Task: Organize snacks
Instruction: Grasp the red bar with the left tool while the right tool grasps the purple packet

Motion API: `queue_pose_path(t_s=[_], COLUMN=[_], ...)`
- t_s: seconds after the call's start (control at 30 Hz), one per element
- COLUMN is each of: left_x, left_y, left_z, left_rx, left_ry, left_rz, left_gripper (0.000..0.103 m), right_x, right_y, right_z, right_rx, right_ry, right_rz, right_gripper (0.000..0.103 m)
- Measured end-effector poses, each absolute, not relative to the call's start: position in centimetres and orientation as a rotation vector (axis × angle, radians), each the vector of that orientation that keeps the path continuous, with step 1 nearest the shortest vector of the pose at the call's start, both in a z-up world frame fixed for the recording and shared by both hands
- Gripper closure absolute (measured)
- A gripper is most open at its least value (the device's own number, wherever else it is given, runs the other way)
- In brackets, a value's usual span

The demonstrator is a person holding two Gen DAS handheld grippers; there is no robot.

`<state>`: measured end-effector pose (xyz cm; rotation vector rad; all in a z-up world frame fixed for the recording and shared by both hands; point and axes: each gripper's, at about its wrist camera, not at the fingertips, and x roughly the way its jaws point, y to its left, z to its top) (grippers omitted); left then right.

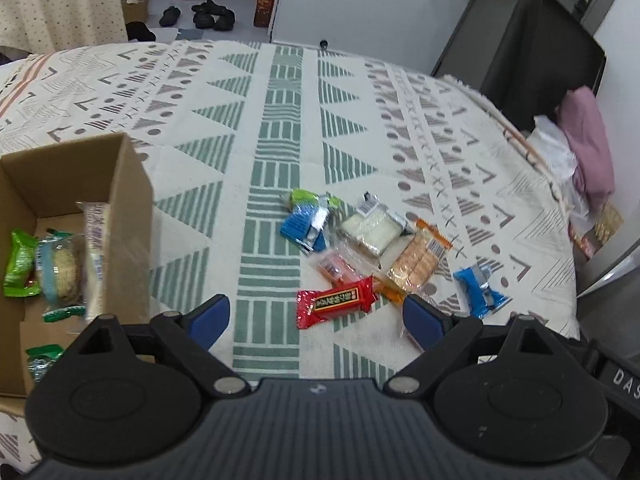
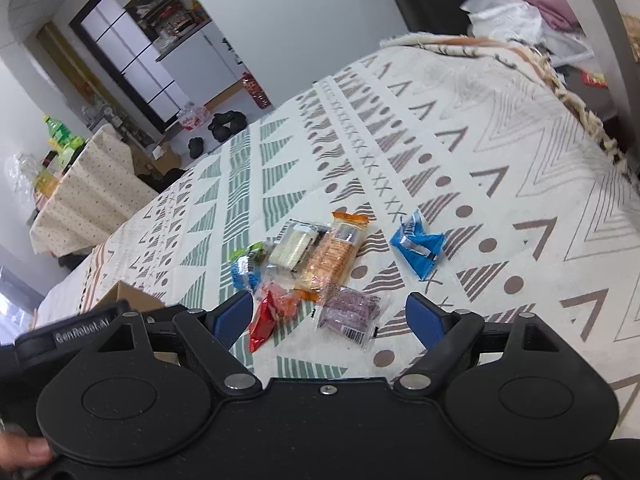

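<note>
A pile of wrapped snacks lies on the patterned tablecloth (image 1: 280, 128): a red bar (image 1: 336, 305), a blue and green packet (image 1: 306, 220), a white wafer pack (image 1: 374, 228), an orange cracker pack (image 1: 416, 260) and a lone blue packet (image 1: 480, 290). A cardboard box (image 1: 72, 184) at the left holds several snacks. My left gripper (image 1: 316, 318) is open and empty, just short of the red bar. My right gripper (image 2: 330, 316) is open and empty, over a purple wafer pack (image 2: 350, 312), with the red bar (image 2: 266, 320) by its left finger.
The table's right edge drops to a chair with pink and white cloth (image 1: 580, 148). Another clothed table (image 2: 88, 200) with bottles stands beyond the far side. Shoes (image 1: 208, 14) lie on the floor.
</note>
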<state>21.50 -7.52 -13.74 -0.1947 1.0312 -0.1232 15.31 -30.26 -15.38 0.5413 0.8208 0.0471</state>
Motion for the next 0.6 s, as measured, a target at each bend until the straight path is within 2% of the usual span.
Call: queue_pose_path(t_s=[0.47,0.53,0.6], left_x=[24.7,25.0,25.2], left_y=[-11.0,-11.4,-11.6], left_z=[-18.4,-19.0,-19.6], left_rx=[-0.181,-0.17,-0.164], left_ry=[1.077,1.084,1.097], left_rz=[-0.099,-0.099,-0.101], left_gripper=[0.013,0.016,0.025], right_x=[18.1,18.5,18.8], right_y=[-32.7,-33.0,-33.2], right_z=[-20.9,-21.5,-22.0], right_rx=[0.723,0.753,0.767], right_ry=[0.902,0.907,0.913], right_rz=[0.058,0.072,0.077], right_gripper=[0.027,0.027,0.027])
